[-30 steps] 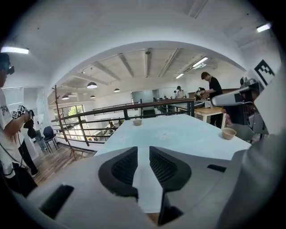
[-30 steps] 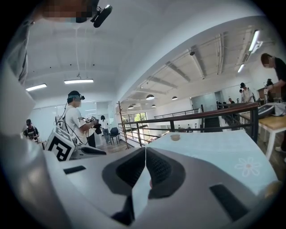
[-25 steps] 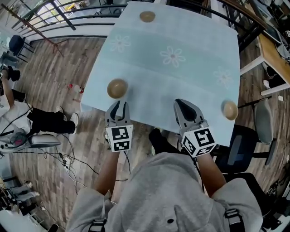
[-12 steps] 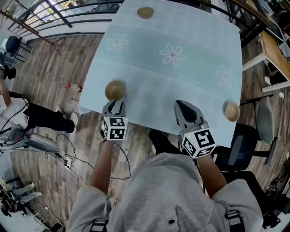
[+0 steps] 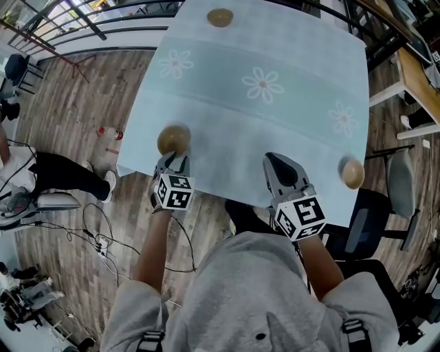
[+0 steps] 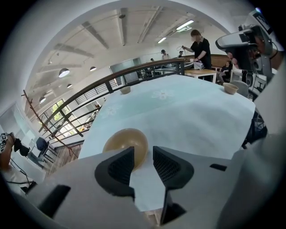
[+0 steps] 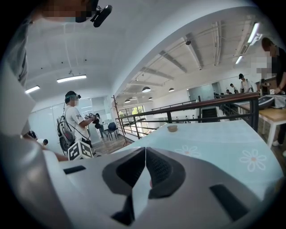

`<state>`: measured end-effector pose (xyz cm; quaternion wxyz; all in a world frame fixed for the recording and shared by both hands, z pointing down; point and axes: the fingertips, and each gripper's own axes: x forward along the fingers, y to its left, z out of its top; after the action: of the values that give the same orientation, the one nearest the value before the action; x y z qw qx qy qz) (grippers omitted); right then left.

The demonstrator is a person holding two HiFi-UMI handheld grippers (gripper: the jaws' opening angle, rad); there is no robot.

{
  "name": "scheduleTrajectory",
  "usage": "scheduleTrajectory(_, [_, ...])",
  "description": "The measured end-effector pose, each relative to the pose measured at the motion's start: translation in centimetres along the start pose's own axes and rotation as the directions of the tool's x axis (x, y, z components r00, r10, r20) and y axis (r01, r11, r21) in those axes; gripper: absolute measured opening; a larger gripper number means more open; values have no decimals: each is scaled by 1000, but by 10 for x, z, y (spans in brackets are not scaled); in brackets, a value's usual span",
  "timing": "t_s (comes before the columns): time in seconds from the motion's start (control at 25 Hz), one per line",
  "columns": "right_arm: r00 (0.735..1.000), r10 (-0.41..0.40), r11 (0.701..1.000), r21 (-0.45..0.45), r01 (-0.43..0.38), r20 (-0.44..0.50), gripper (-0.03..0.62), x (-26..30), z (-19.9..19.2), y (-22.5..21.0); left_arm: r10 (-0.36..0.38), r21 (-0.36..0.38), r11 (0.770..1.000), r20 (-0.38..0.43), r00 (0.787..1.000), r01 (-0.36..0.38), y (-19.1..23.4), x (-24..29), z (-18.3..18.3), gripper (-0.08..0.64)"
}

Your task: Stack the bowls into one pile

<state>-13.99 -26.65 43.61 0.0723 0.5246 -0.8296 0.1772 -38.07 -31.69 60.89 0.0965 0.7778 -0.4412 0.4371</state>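
Observation:
Three tan bowls stand apart on the light-blue flowered tablecloth [image 5: 275,117]: one near the front left corner [image 5: 173,139], one at the far edge [image 5: 220,17], one at the right edge [image 5: 353,172]. My left gripper [image 5: 172,160] tilts down over the near rim of the front left bowl [image 6: 125,142]. It is open [image 6: 143,154], with the rim just beyond its fingertips and nothing pressed between the pads. My right gripper [image 5: 278,165] hovers over the table's front edge, shut and empty [image 7: 145,152]. The far bowl [image 7: 172,128] lies well ahead of it.
The table's front edge runs just under both grippers. Railings [image 5: 103,34] and wood floor lie to the left, a chair [image 5: 371,227] and a desk [image 5: 416,75] to the right. People stand around the room [image 6: 199,44].
My left gripper has dropped, tipped downward and closed in on the front left bowl, its jaws now wider apart. The right gripper has hardly moved.

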Motion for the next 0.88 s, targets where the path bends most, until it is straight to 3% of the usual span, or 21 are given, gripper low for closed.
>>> scheduleTrajectory(0.32, [1000, -2, 1000, -2, 2, -9, 28, 13, 4, -7, -28, 78, 996, -74, 997, 34, -2, 19, -9, 135])
scheduleTrajectory(0.6, [1000, -23, 1000, 19, 23, -20, 28, 18, -1, -14, -35, 73, 996, -113, 993, 43, 0, 32, -16, 132])
scheduleTrajectory(0.88, [999, -35, 999, 28, 36, -20, 28, 19, -1, -19, -12, 90, 996, -105, 994, 22, 4, 35, -9, 47])
